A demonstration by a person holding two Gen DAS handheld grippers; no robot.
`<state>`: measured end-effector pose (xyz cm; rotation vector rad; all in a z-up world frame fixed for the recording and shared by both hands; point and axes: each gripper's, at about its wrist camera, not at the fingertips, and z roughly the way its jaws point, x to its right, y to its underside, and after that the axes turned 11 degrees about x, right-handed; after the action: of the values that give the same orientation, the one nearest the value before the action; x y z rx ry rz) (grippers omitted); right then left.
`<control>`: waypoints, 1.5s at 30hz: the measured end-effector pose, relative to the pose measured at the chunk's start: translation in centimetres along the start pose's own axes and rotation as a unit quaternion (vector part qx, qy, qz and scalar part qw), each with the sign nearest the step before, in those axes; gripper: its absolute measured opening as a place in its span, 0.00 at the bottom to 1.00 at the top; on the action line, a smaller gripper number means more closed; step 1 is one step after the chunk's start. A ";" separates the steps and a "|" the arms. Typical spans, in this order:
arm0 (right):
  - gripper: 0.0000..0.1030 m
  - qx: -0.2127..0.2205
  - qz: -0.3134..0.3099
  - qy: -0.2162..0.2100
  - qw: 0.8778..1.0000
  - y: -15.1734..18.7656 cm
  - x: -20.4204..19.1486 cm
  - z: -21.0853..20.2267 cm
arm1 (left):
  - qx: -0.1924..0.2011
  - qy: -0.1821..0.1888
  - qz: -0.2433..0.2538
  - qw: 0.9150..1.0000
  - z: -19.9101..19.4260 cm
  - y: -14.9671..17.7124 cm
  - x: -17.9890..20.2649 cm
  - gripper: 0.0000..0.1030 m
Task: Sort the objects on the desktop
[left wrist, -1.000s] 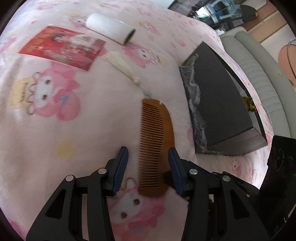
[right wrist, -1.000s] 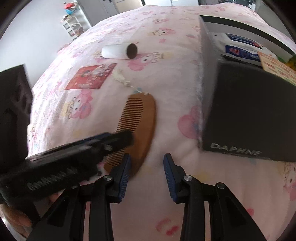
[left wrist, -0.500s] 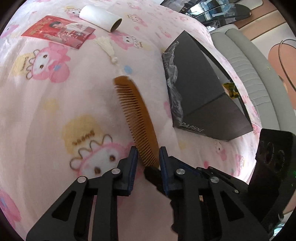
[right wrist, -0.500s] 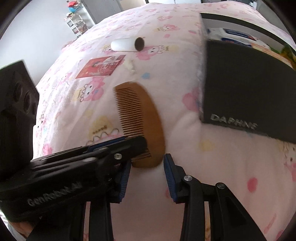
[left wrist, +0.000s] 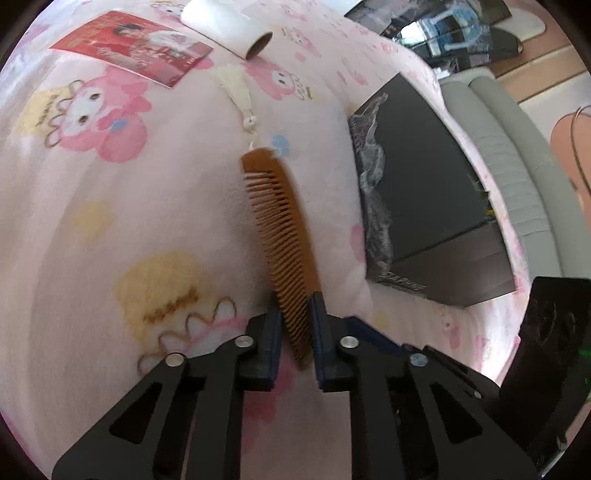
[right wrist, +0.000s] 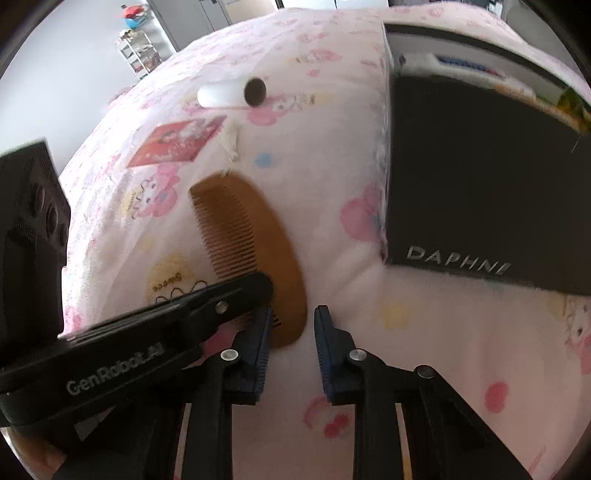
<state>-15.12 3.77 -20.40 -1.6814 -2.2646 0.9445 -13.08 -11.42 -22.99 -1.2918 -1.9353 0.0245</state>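
My left gripper [left wrist: 295, 325] is shut on the near end of a brown wooden comb [left wrist: 280, 236], which stands on edge above the pink blanket; its cream tassel [left wrist: 236, 92] trails away on the cloth. In the right wrist view the comb [right wrist: 251, 236] is held by the left gripper's black finger [right wrist: 221, 299]. My right gripper [right wrist: 291, 332] is open and empty, just beside the comb's near end. A black DAPHNE box [right wrist: 480, 192] stands open to the right, with items inside.
A red card [left wrist: 129, 48] and a white roll [left wrist: 229, 26] lie on the blanket at the far side; they also show in the right wrist view, the card [right wrist: 177, 144] and the roll [right wrist: 229, 94]. The black box [left wrist: 424, 192] sits right of the comb. A grey sofa [left wrist: 517, 147] lies beyond.
My left gripper closed on the flat-lying comb and lifted it, turning it on edge. The tassel dragged along. The right gripper stayed open beside it.
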 end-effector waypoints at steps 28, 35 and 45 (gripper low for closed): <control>0.21 -0.006 0.011 0.011 1.000 -0.4 0.1 0.2 | 0.026 -0.025 -0.003 0.999 -1.8 0.6 -2.1 0.30; 0.21 -0.017 0.005 -0.007 1.000 0.9 -0.9 0.6 | 0.007 0.053 -0.023 0.998 -2.3 1.5 -2.0 0.22; 0.20 -0.018 0.026 -0.016 0.999 2.7 -0.5 -3.4 | 0.024 0.047 -0.018 0.998 -4.7 4.3 -1.6 0.18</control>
<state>-11.13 5.04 -19.18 -1.7605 -2.2808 0.9539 -6.61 -12.42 -22.56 -1.2049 -1.8663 -0.0090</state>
